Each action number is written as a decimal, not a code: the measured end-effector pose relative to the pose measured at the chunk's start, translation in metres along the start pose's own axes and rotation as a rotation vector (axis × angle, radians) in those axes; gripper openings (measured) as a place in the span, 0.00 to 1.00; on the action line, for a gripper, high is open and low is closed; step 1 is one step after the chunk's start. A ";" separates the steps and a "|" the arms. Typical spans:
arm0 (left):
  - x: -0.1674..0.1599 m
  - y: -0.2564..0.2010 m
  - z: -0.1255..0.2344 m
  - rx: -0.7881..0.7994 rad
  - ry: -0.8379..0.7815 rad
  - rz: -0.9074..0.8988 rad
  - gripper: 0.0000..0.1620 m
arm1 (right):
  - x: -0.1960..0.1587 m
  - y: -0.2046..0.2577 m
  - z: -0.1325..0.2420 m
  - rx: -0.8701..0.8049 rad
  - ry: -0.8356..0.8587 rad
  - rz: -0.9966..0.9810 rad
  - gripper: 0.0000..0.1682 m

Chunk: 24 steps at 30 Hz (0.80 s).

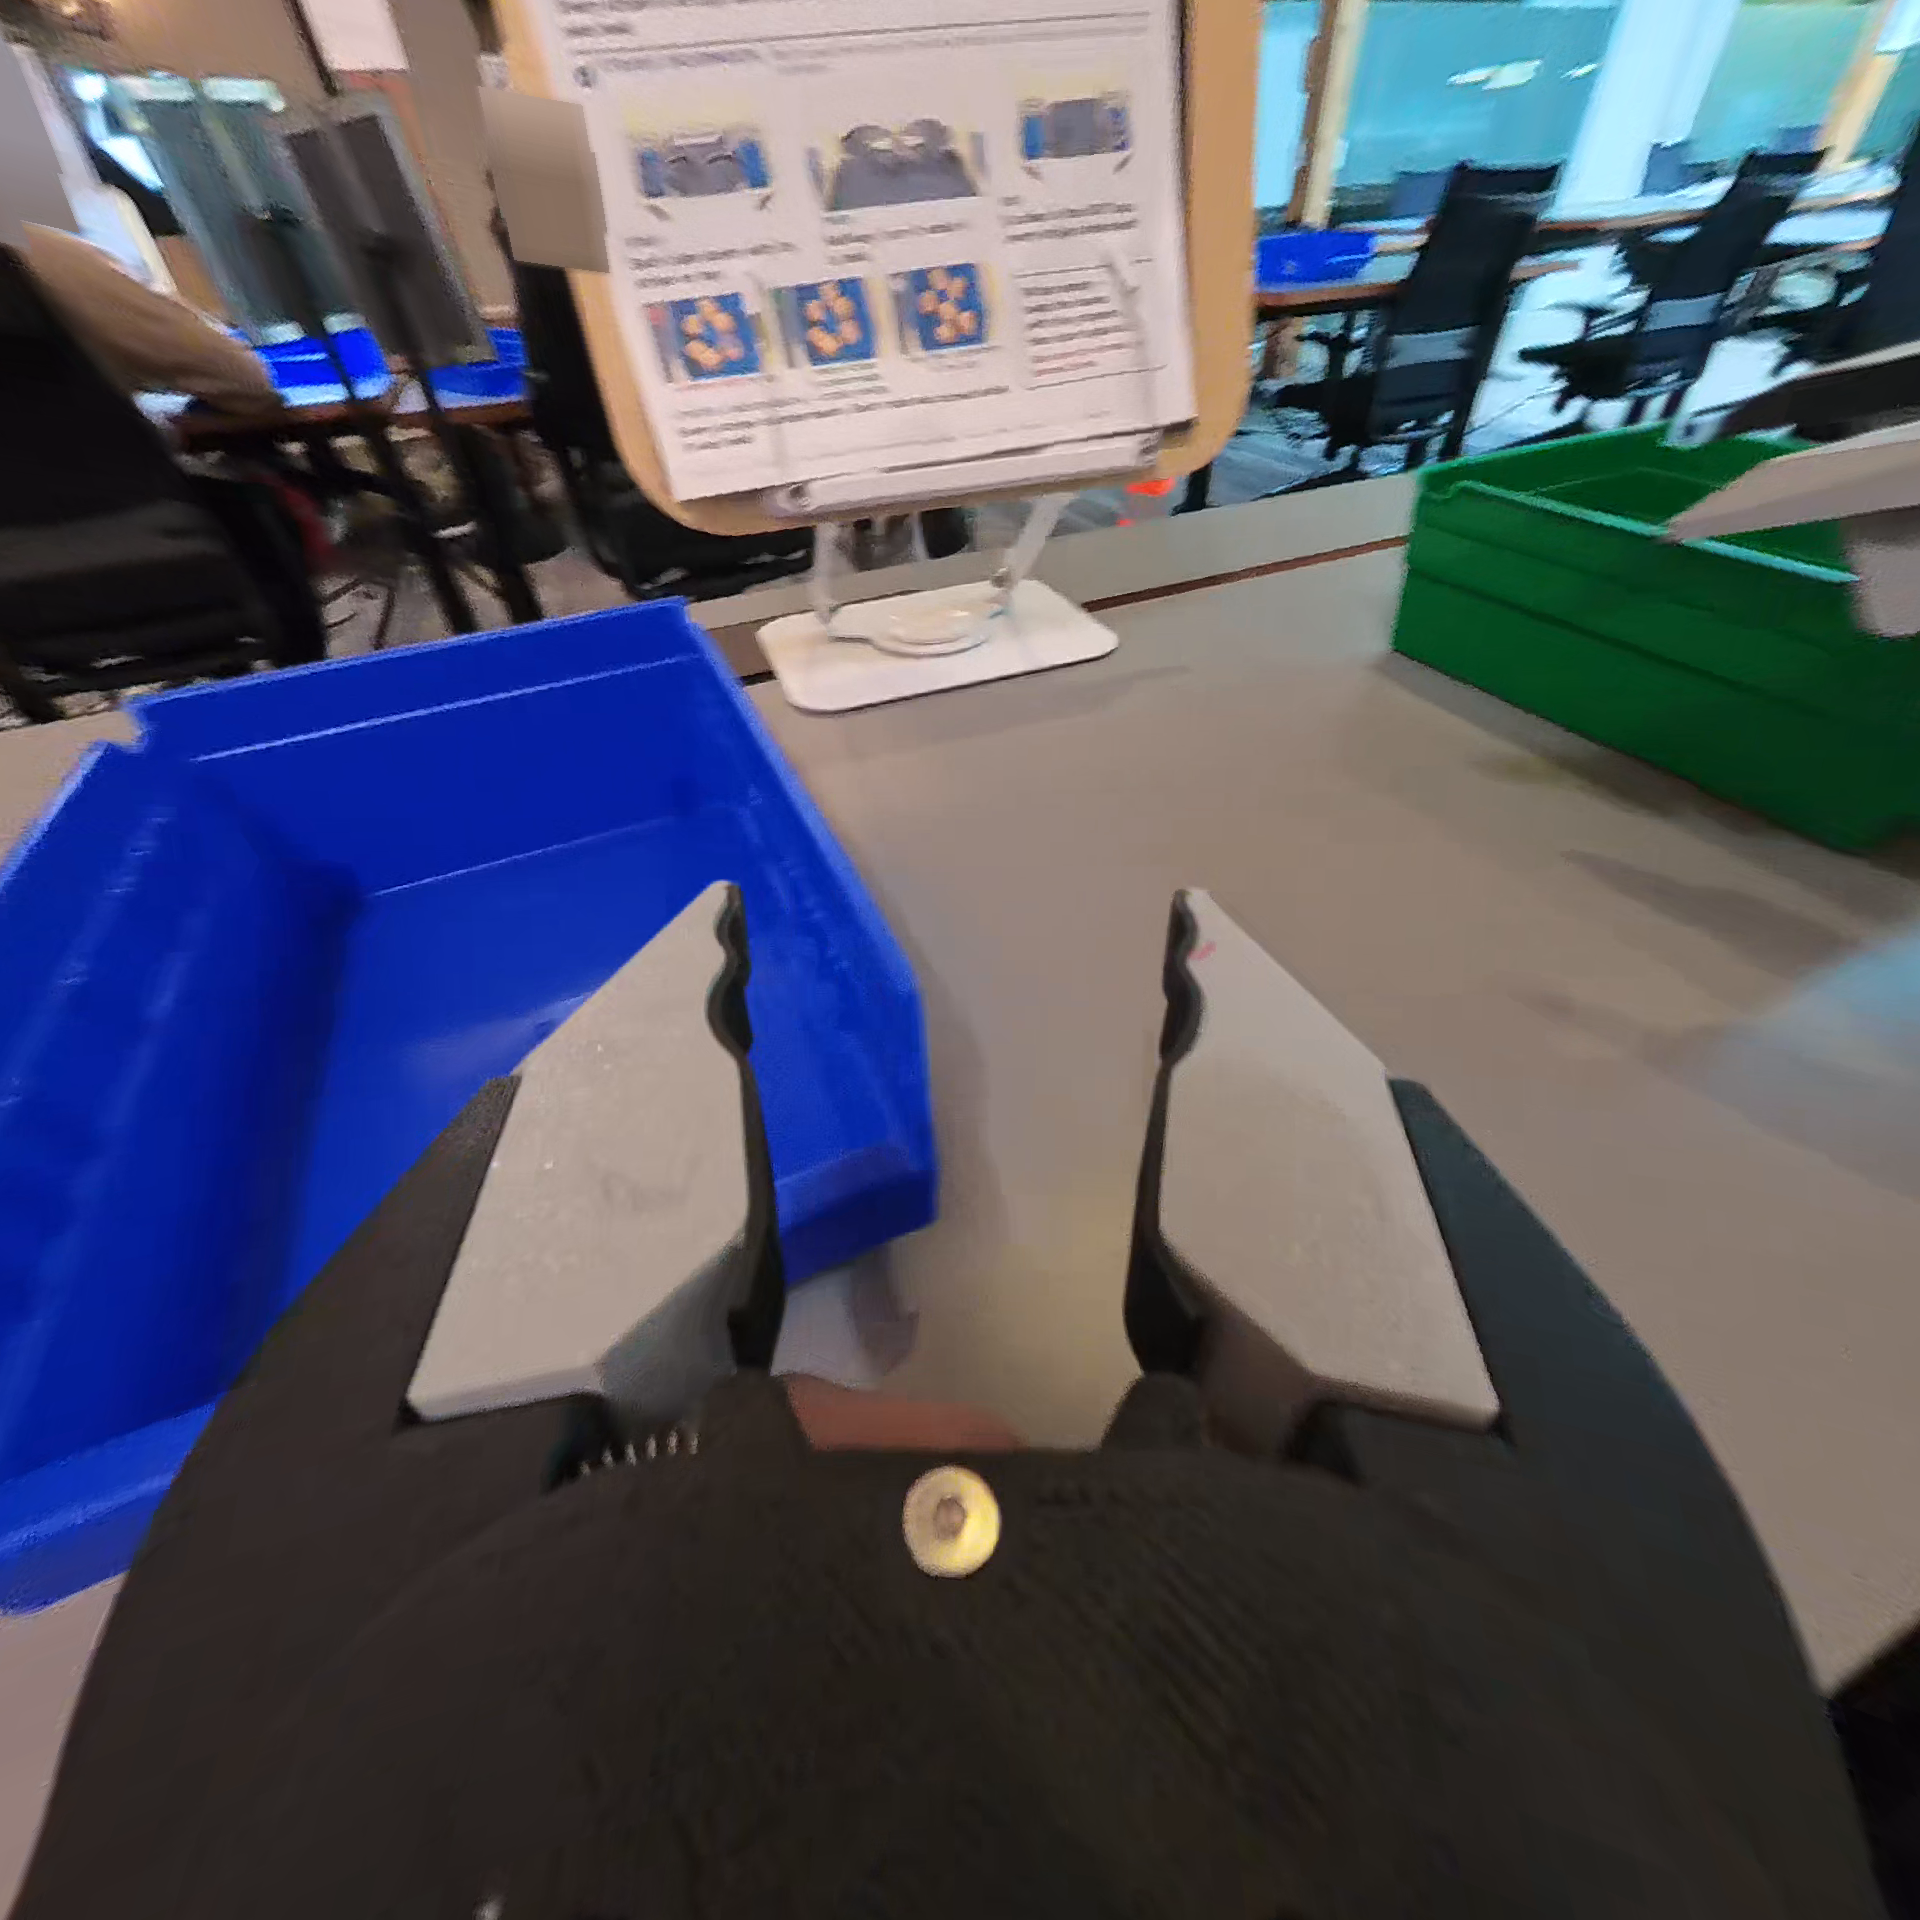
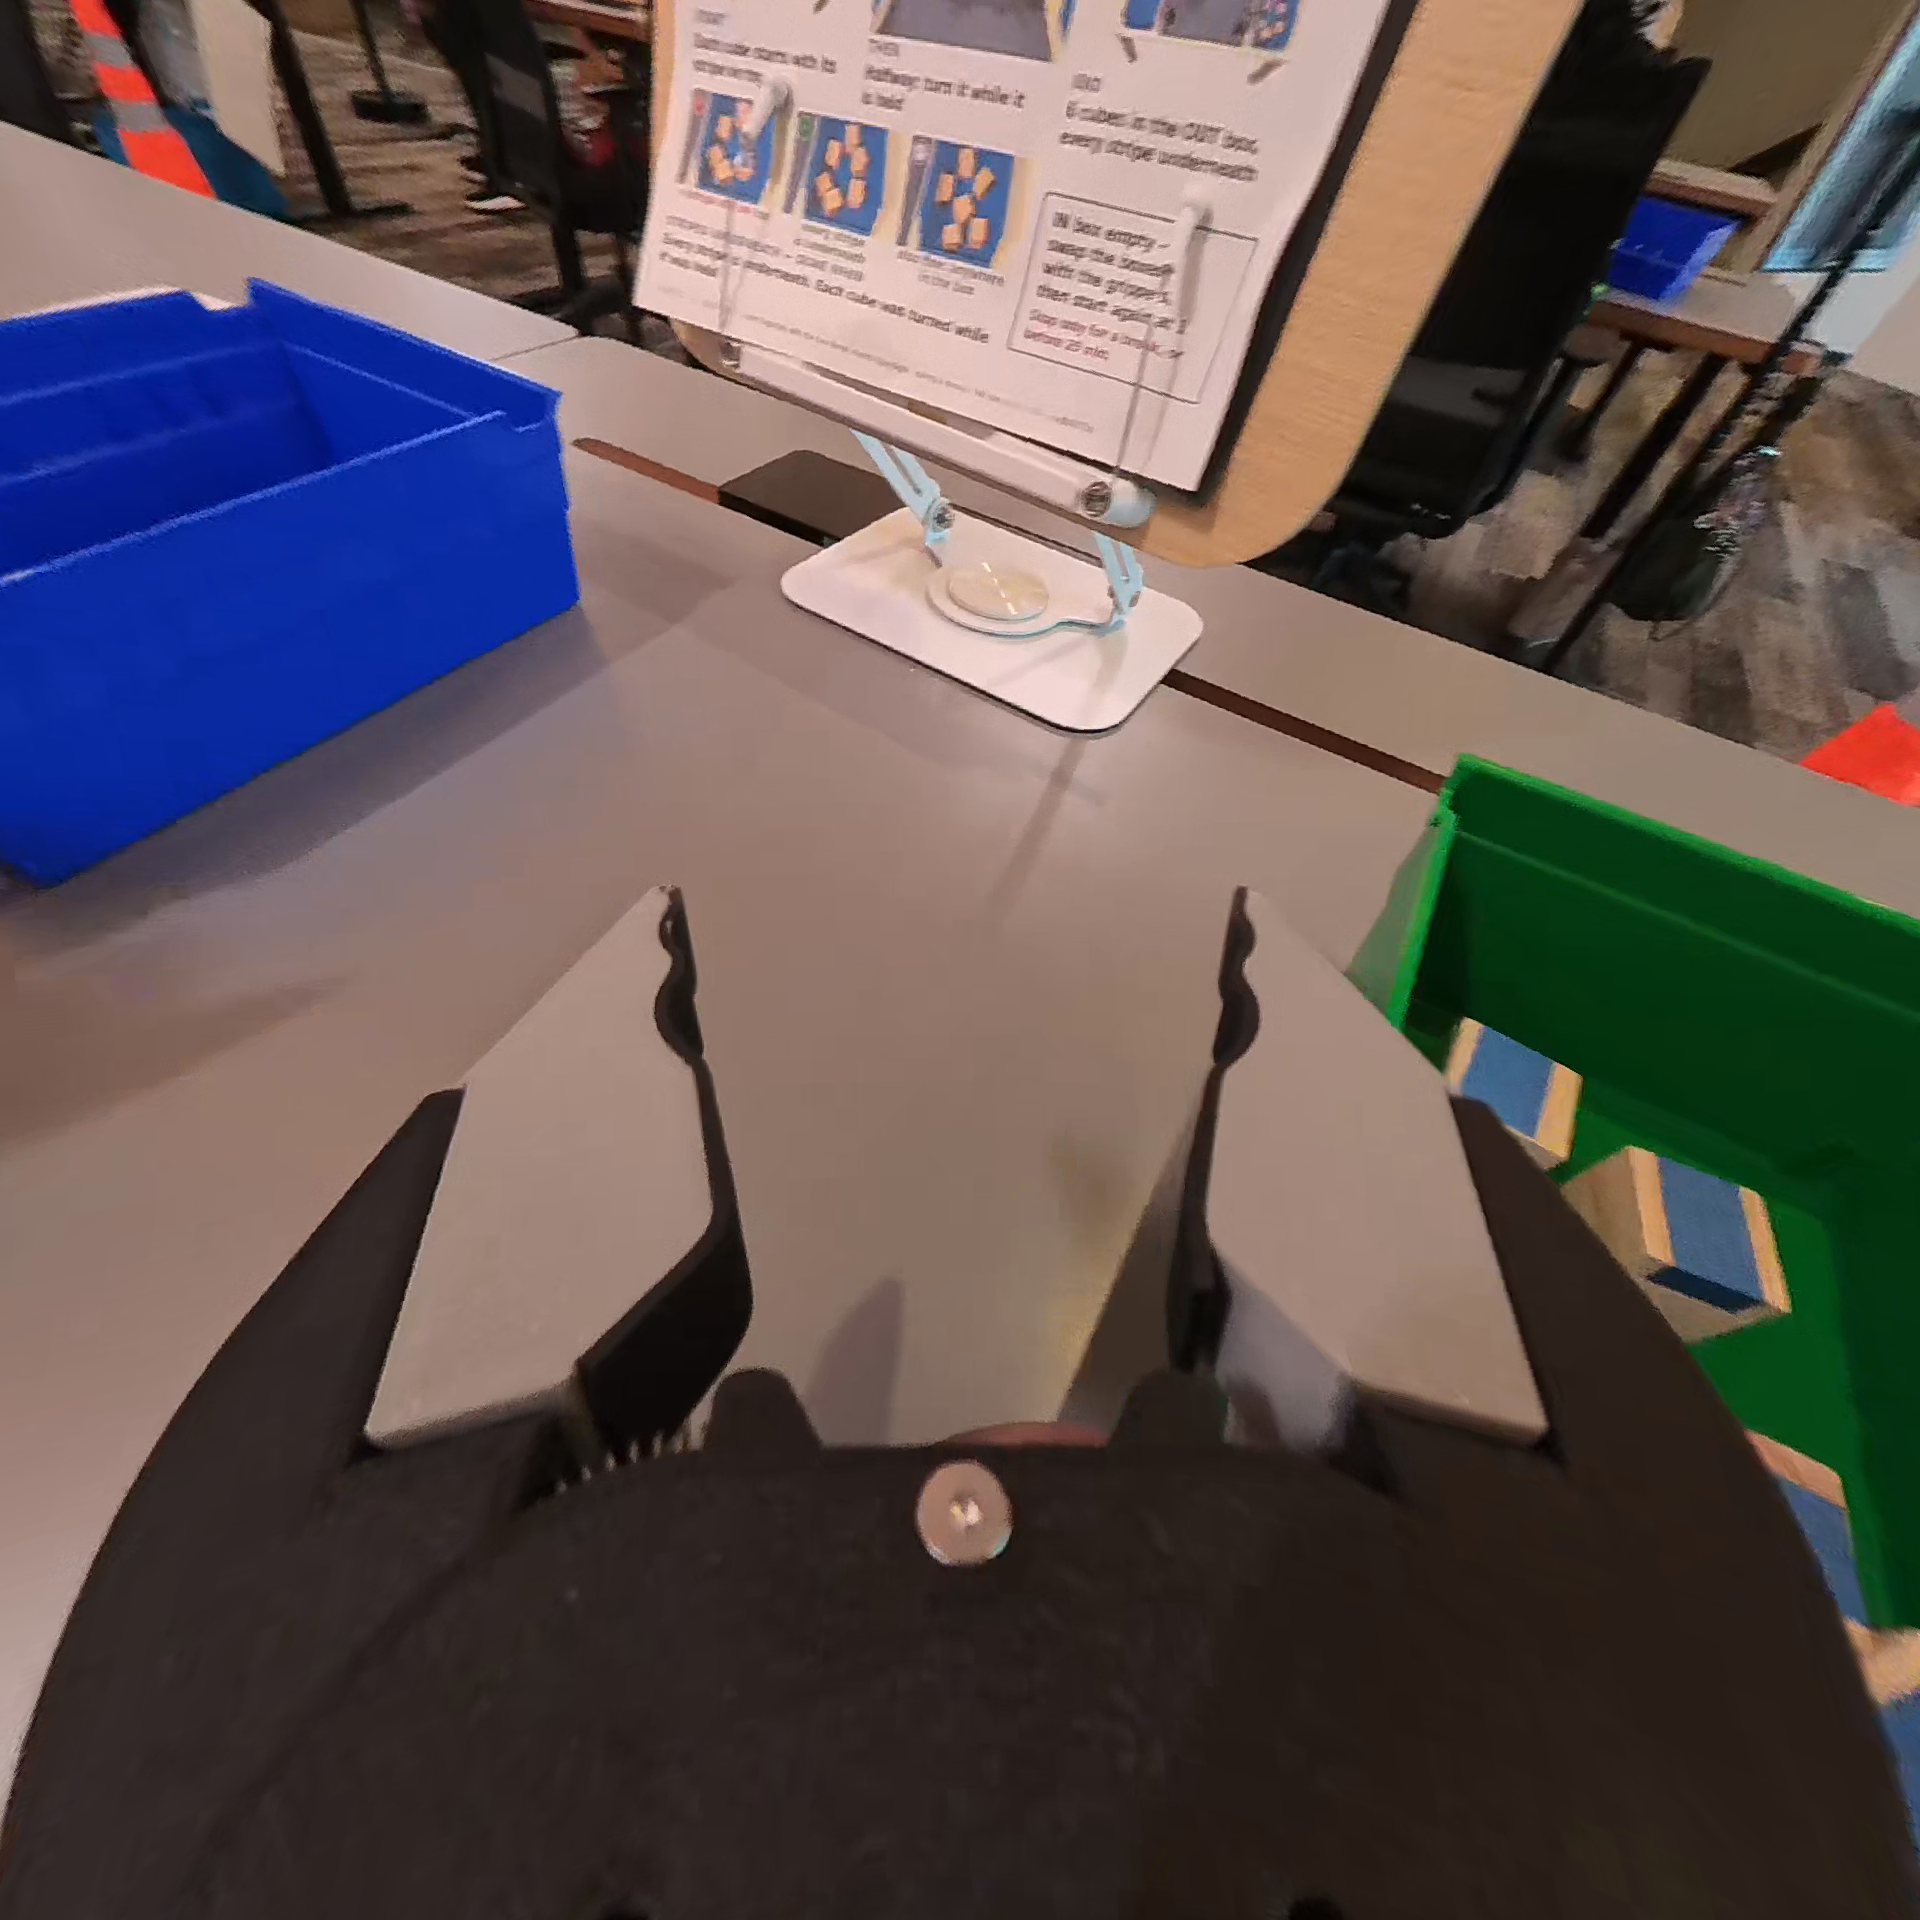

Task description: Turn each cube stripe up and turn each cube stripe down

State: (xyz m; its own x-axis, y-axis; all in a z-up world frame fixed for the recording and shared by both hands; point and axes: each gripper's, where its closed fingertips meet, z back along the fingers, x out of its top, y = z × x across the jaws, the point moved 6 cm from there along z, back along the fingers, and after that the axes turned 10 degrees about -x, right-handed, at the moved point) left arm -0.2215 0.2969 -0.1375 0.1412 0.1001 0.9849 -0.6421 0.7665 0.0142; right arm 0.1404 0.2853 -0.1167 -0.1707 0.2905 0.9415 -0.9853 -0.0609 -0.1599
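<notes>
My left gripper [image 1: 956, 899] is open and empty, held over the right edge of a blue bin [image 1: 436, 935] whose visible inside holds nothing. My right gripper [image 2: 954, 899] is open and empty above the grey table [image 2: 883, 831], just left of a green bin [image 2: 1662, 935]. Wooden cubes with blue stripes facing up [image 2: 1704, 1236] lie in the green bin; one more [image 2: 1512, 1081] shows beside my right finger. The right gripper's fingers [image 1: 1808, 488] show at the far right of the left wrist view, over the green bin [image 1: 1621, 644].
A board with an instruction sheet [image 2: 997, 187] stands on a white stand [image 2: 997, 623] at the table's far middle, between the bins. The blue bin [image 2: 260, 561] lies left in the right wrist view. Chairs and other tables stand beyond the far edge.
</notes>
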 end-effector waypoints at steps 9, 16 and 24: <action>-0.049 0.029 -0.030 0.046 0.222 0.032 0.41 | -0.029 -0.046 0.068 -0.222 0.062 0.033 0.61; -0.049 0.041 -0.046 0.115 0.261 -0.085 0.07 | -0.076 -0.057 0.057 -0.224 0.154 0.009 0.43; -0.039 0.077 -0.001 0.180 0.195 -0.024 0.00 | -0.084 -0.042 0.049 -0.167 0.142 0.013 0.07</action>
State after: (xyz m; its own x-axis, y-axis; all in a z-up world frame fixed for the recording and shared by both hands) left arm -0.2758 0.3522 -0.1750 0.2894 0.2166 0.9324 -0.7578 0.6469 0.0849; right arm 0.1970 0.2166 -0.1745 -0.1718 0.4228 0.8898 -0.9690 0.0904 -0.2300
